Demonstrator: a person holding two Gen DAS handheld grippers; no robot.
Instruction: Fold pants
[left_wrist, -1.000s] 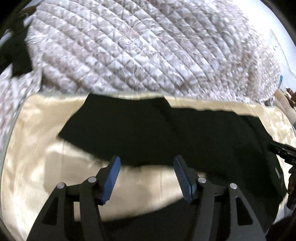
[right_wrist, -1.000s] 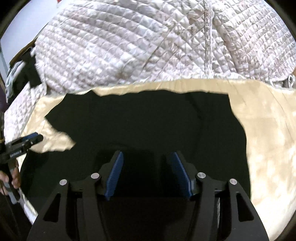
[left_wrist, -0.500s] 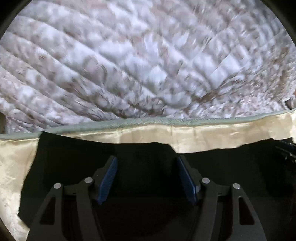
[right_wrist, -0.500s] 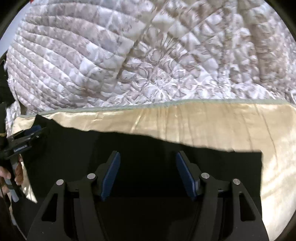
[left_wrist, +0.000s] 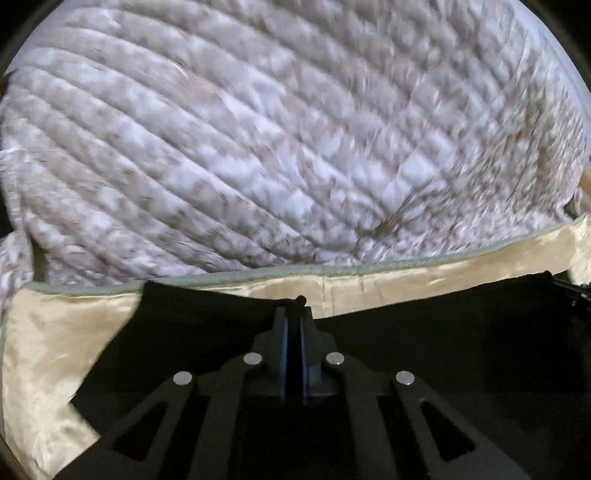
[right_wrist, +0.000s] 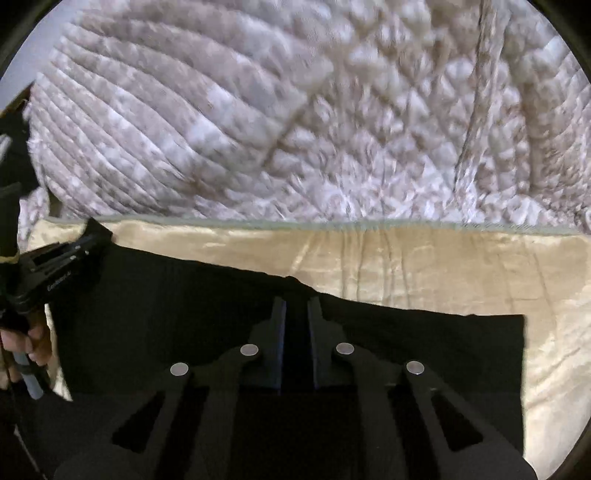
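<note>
Black fabric, the pants (left_wrist: 424, 332), lies flat on a cream satin sheet (left_wrist: 48, 332) and fills the lower part of both wrist views, passing under and to both sides of each pair of tongs. In the left wrist view, the left tongs (left_wrist: 291, 314) are closed, their blue pads nearly together at the far edge of the pants, where a small fold of black cloth appears pinched at the tips. The far edge of the pants runs just beyond the tips, and a slanted edge falls away to the left of the tongs, exposing the sheet. In the right wrist view, the right tongs (right_wrist: 296, 306) are closing; the pads stand close together at the far edge of the pants (right_wrist: 424, 350), with dark cloth between them, though contact is hard to confirm against the black fabric. To the right of these tongs the pants end in a straight vertical edge, with sheet (right_wrist: 406, 258) beyond it. To their left, the left tongs (right_wrist: 94, 236) reach the same far edge, held by a hand (right_wrist: 26, 343) at the frame border. Beyond the sheet's green-piped border, ahead of both tongs, lies a white quilted bedspread (left_wrist: 258, 147), blurred.
</note>
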